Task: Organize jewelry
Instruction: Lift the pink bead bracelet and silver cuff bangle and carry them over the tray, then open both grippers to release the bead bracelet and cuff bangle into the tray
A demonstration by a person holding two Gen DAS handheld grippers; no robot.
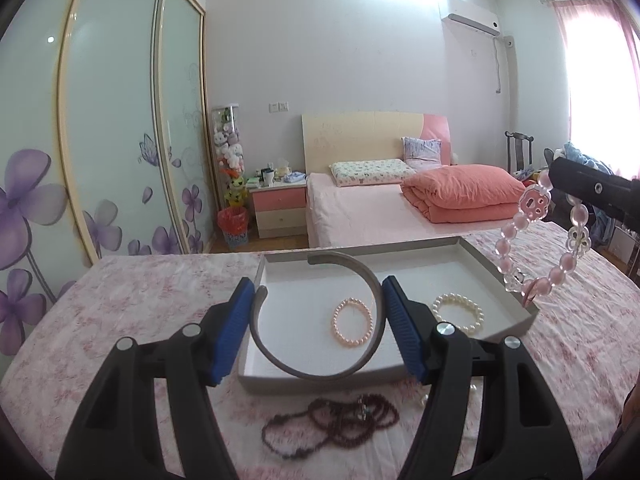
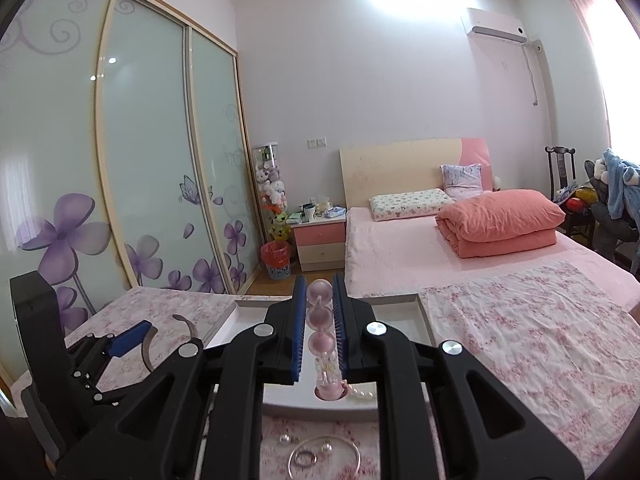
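My left gripper [image 1: 318, 300] is shut on a grey headband [image 1: 376, 288] and holds it over the white tray [image 1: 500, 276]. In the tray lie a pink pearl bracelet [image 1: 352, 322] and a white pearl bracelet [image 1: 458, 312]. My right gripper [image 2: 318, 316] is shut on a pink bead bracelet [image 2: 320, 340]. In the left wrist view that bracelet [image 1: 536, 240] hangs above the tray's right edge. A dark red bead necklace [image 1: 332, 426] lies on the cloth in front of the tray.
The tray sits on a table with a pink floral cloth [image 1: 132, 312]. A thin silver bangle [image 2: 324, 456], a ring and pearl earrings lie near the front edge. A bed [image 2: 440, 248] and a wardrobe [image 2: 140, 160] stand behind.
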